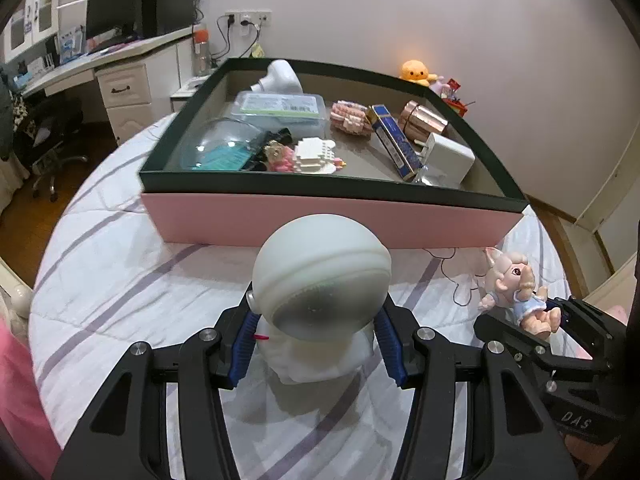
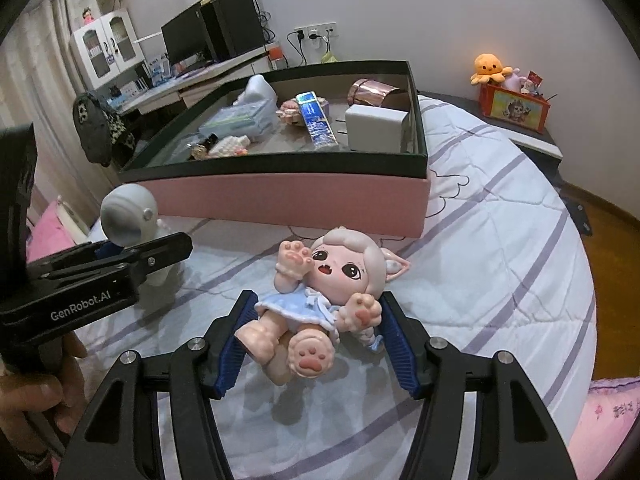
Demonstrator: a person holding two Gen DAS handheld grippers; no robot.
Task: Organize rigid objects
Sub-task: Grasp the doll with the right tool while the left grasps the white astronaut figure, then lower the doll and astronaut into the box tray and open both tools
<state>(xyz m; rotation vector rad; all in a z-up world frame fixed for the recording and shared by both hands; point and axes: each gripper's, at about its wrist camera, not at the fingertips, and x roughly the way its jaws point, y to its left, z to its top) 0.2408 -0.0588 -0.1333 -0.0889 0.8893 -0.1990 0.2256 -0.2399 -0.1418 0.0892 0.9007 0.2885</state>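
My left gripper (image 1: 316,344) had its blue pads clamped on the body of a matte white astronaut figure (image 1: 320,276) with a big round helmet and grey visor, standing on the bed just in front of the box. My right gripper (image 2: 316,344) gripped a pink doll (image 2: 320,292) with pale hair, cat ears and a blue dress, tilted on its back. The bed (image 2: 500,240) wore a white quilt with lilac stripes; behind stood the pink, dark-rimmed box (image 1: 320,224) of trinkets, a desk (image 1: 120,56) and a monitor (image 1: 112,12).
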